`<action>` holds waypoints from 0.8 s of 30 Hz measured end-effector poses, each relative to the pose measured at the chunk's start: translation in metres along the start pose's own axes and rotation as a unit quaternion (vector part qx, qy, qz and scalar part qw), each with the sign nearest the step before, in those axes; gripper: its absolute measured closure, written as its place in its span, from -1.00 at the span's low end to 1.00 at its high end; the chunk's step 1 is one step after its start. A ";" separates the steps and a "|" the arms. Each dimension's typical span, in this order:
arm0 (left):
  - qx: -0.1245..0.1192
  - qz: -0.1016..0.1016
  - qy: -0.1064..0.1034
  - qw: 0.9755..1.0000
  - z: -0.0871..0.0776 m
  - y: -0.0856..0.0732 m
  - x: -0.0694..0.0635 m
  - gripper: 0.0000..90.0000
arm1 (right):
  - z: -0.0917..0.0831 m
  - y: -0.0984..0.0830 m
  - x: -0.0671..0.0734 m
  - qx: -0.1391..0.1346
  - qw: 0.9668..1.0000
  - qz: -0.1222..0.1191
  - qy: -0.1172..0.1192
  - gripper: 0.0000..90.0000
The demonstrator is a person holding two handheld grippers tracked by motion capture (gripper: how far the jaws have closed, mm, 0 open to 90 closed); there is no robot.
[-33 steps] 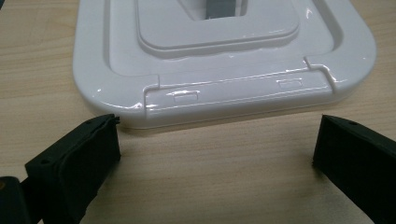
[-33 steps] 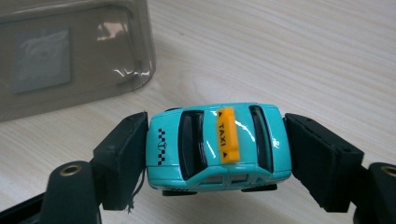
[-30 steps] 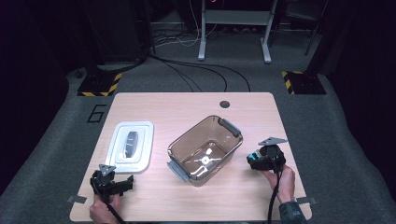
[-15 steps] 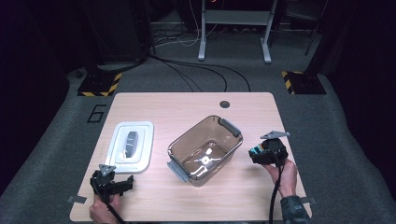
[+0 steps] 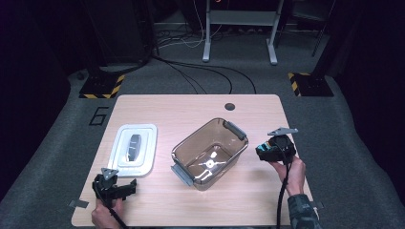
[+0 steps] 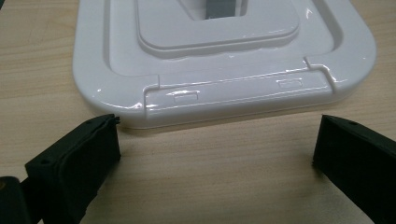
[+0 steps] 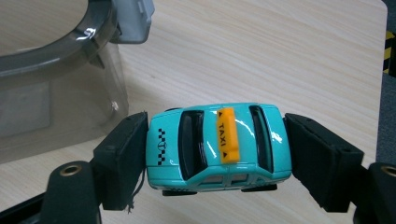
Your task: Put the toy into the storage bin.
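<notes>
A turquoise toy taxi [image 7: 217, 147] with an orange TAXI sign is clamped nose to tail between the pads of my right gripper [image 7: 217, 154], held a little above the table. In the high view the right gripper [image 5: 267, 151] and the taxi [image 5: 263, 148] sit just right of the clear plastic container [image 5: 209, 152]. The container's grey latch [image 7: 133, 18] and wall show close by in the right gripper view. My left gripper [image 6: 215, 154] stands open near the table's front left corner, its jaws just short of the white lid [image 6: 224, 60]. The left gripper [image 5: 119, 188] lies below the lid [image 5: 133, 150].
The wooden table [image 5: 200, 107] has a dark round hole [image 5: 230, 106] near its far edge. Grey carpet surrounds it, with cables and yellow-black striped stand feet [image 5: 101, 87] behind. The table's right edge [image 7: 384, 70] runs close to the held taxi.
My right gripper has risen and shifted slightly away from the table's front with the taxi in it. The left gripper has stayed in place.
</notes>
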State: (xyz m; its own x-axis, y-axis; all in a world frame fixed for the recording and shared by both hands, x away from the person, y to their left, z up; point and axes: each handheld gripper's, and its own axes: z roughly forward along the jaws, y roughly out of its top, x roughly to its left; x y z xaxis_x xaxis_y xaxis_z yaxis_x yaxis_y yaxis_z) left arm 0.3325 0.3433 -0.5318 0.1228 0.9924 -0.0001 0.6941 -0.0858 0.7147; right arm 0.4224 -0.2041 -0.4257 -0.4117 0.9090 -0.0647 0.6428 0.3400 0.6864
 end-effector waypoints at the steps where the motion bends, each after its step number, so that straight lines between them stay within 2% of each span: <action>1: 0.000 0.000 0.000 1.000 0.000 0.000 0.000 -1.00 | 0.000 0.001 0.000 0.000 1.000 0.003 0.001 -0.47; 24: 0.000 0.000 0.001 1.000 0.000 0.000 0.000 -1.00 | 0.006 0.027 -0.010 -0.005 1.000 0.016 -0.008 -0.47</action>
State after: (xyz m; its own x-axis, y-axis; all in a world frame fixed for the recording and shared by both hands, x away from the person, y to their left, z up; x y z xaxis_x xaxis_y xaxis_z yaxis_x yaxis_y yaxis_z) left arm 0.3324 0.3433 -0.5318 0.1220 0.9925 0.0016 0.6941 -0.0864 0.7147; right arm 0.4471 -0.2027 -0.4109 -0.3812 0.9229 -0.0540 0.6489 0.3087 0.6954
